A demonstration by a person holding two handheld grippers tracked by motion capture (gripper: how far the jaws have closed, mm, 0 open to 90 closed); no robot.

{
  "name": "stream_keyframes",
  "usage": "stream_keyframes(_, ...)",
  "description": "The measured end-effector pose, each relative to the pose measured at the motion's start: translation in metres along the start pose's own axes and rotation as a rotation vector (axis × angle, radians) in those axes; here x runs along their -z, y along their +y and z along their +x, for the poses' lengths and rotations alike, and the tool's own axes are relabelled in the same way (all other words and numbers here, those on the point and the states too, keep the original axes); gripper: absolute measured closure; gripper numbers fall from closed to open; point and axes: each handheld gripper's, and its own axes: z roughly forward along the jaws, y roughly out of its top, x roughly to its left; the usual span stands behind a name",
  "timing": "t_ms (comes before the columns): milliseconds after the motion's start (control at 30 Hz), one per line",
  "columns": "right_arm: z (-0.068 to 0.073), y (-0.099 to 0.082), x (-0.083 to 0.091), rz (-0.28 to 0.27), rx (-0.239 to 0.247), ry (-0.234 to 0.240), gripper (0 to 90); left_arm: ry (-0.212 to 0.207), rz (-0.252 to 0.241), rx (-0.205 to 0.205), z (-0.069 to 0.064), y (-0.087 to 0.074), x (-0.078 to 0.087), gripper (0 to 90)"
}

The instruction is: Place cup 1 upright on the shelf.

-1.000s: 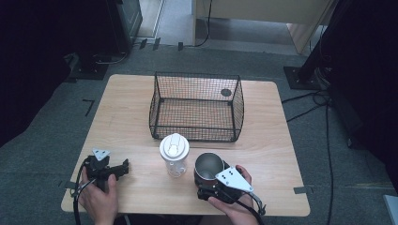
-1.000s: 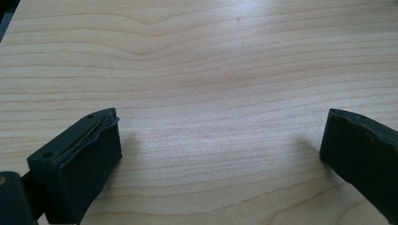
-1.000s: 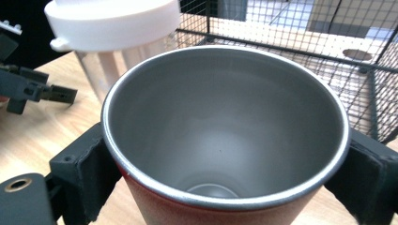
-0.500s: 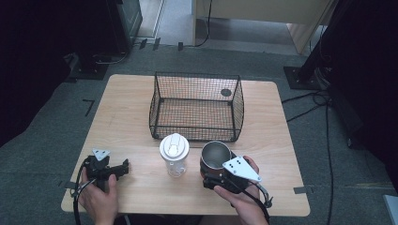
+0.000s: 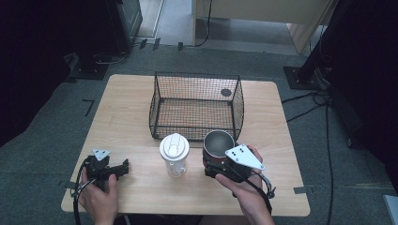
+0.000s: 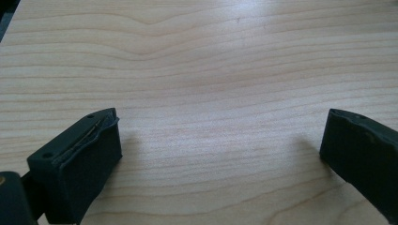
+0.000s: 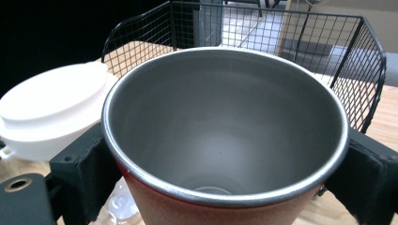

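A red metal cup (image 5: 217,147) with a silver inside hangs just in front of the black wire basket (image 5: 196,107), lifted off the table. My right gripper (image 5: 217,165) is shut on the cup (image 7: 225,136), one pad on each side of its wall. A clear bottle with a white lid (image 5: 174,154) stands upright to the cup's left, and its lid (image 7: 51,110) appears beside the cup in the right gripper view. My left gripper (image 5: 123,168) rests at the table's front left, open, with bare wood between its fingers (image 6: 94,154).
The wooden table (image 5: 126,108) ends close behind the basket and near my hands at the front. A dark round mark (image 5: 226,92) lies on the table behind the basket. Cables and stands sit on the grey floor around the table.
My right gripper has lifted the red cup off the table and carried it up toward the basket's front. The left gripper and the bottle have stayed put.
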Motion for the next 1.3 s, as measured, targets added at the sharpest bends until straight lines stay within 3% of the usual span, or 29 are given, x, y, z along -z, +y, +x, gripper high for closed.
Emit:
stream_keyframes(633, -0.004, 0.024, -0.007, -0.036, 0.013, -0.024, 7.4, 0.000, -0.001, 0.001, 0.000, 0.000, 0.000, 0.0)
stream_keyframes(1300, -0.010, 0.039, -0.026, -0.185, -0.021, -0.062, 7.4, 0.001, -0.001, 0.001, 0.000, 0.000, 0.000, 0.0)
